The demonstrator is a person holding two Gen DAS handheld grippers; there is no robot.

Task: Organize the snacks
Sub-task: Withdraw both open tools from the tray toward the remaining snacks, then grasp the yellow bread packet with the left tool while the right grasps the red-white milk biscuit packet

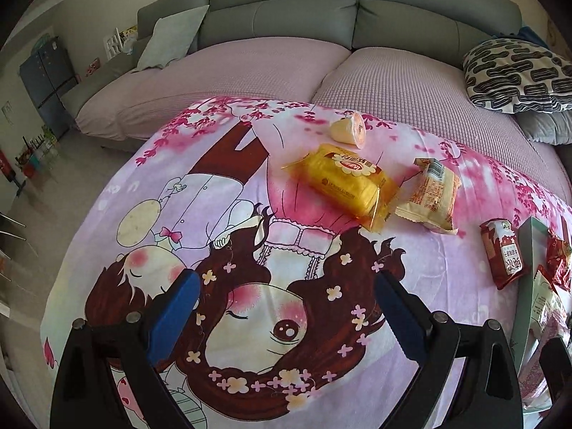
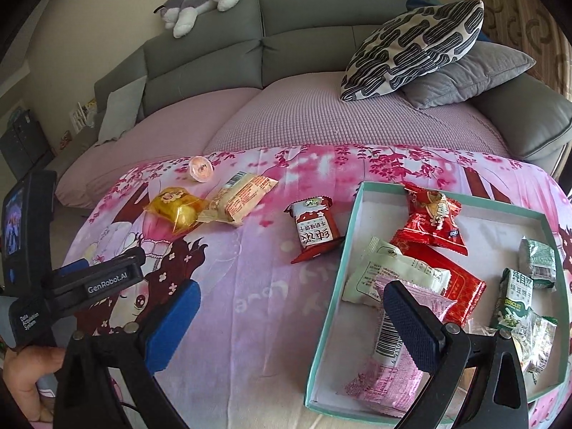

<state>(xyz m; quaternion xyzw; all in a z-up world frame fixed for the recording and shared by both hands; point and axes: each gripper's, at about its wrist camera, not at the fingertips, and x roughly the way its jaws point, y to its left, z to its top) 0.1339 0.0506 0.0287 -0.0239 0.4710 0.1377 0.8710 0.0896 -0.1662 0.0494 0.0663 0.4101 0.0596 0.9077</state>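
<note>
We see a grey sofa (image 2: pixel 321 10): a plush cat (image 2: pixel 203 0) lies on its backrest, a patterned cushion (image 2: pixel 411 50) leans on a grey pillow (image 2: pixel 472 75) on its seat.

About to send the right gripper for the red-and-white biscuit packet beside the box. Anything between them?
Nothing visible. The right gripper hangs open, and only bare printed cloth lies between it and the red-and-white biscuit packet. The teal box wall runs just right of that path.
</note>
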